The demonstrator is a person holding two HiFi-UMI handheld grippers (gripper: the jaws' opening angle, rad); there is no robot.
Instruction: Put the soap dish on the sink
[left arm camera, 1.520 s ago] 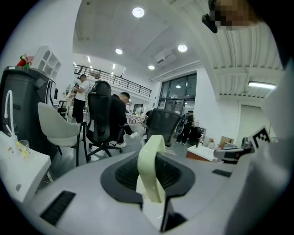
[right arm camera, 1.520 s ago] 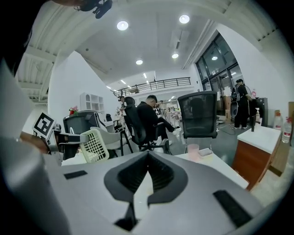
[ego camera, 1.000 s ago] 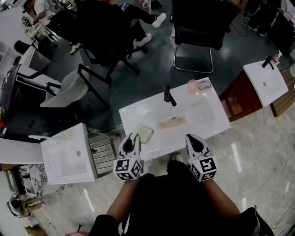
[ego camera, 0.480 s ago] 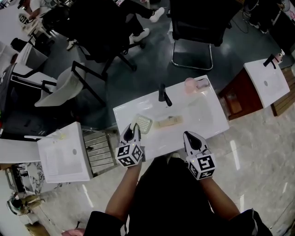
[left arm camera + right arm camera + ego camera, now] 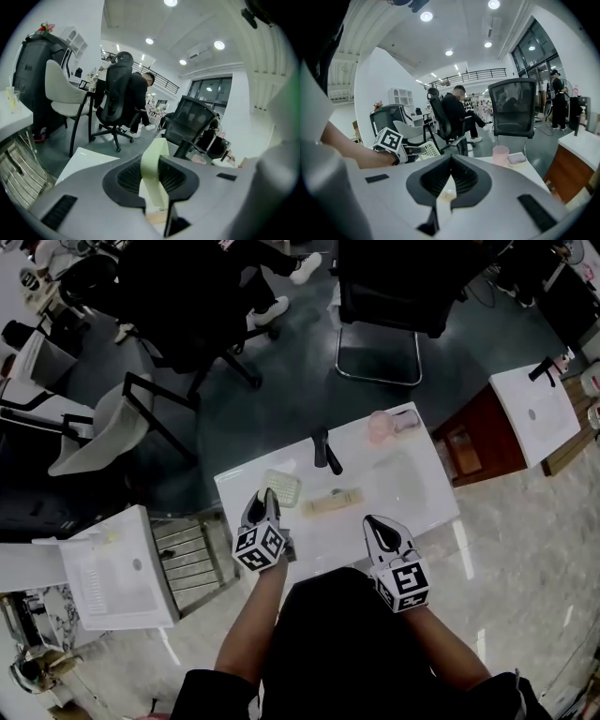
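- We find the left gripper clamped on the near edge of the pale green soap dish. Its own view shows the dish rim pinched between both pads.
- The soap dish is over the left rear part of the white sink, just left of the black faucet. We cannot tell whether it touches the surface.
- The right gripper is over the sink's near edge, its jaws drawn together with nothing between them.
- A tan oblong object lies on the sink between the two grippers. A pink cup stands at the rear right.
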